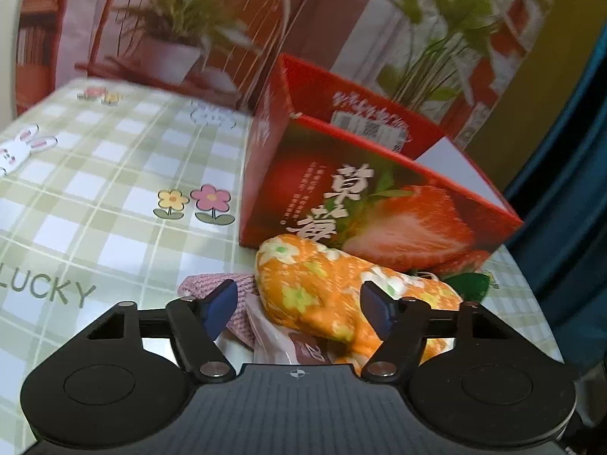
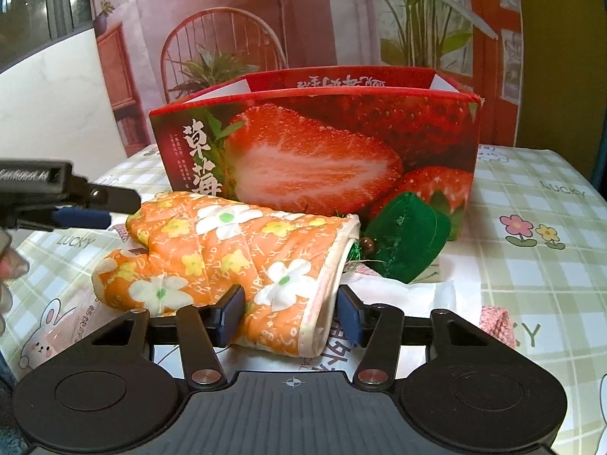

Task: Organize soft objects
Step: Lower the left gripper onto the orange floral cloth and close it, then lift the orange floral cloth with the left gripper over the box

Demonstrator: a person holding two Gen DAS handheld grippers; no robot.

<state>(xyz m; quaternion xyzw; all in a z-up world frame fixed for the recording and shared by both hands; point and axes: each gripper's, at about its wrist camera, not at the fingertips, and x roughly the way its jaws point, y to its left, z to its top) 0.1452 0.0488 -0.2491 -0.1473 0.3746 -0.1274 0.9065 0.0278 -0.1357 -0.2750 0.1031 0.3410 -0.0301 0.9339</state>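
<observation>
An orange floral oven mitt [image 2: 227,250] lies on the table in front of an open red strawberry box [image 2: 322,144]. My right gripper [image 2: 290,314] is open with its fingers on either side of the mitt's cuff end. My left gripper [image 1: 299,307] is open around the mitt's [image 1: 326,288] other end; it shows at the left of the right wrist view [image 2: 81,210]. A green plush piece [image 2: 406,235] lies at the mitt's cuff against the box [image 1: 379,197]. A pink knitted cloth [image 1: 227,292] and a plastic packet [image 1: 273,341] lie under the mitt.
The table carries a green checked cloth [image 1: 95,189] with flowers and rabbits. A printed backdrop [image 2: 303,11] with plants and a chair stands behind the box. Another pink knitted piece [image 2: 497,322] lies at the right. A blue curtain [image 1: 569,189] hangs at the table's right edge.
</observation>
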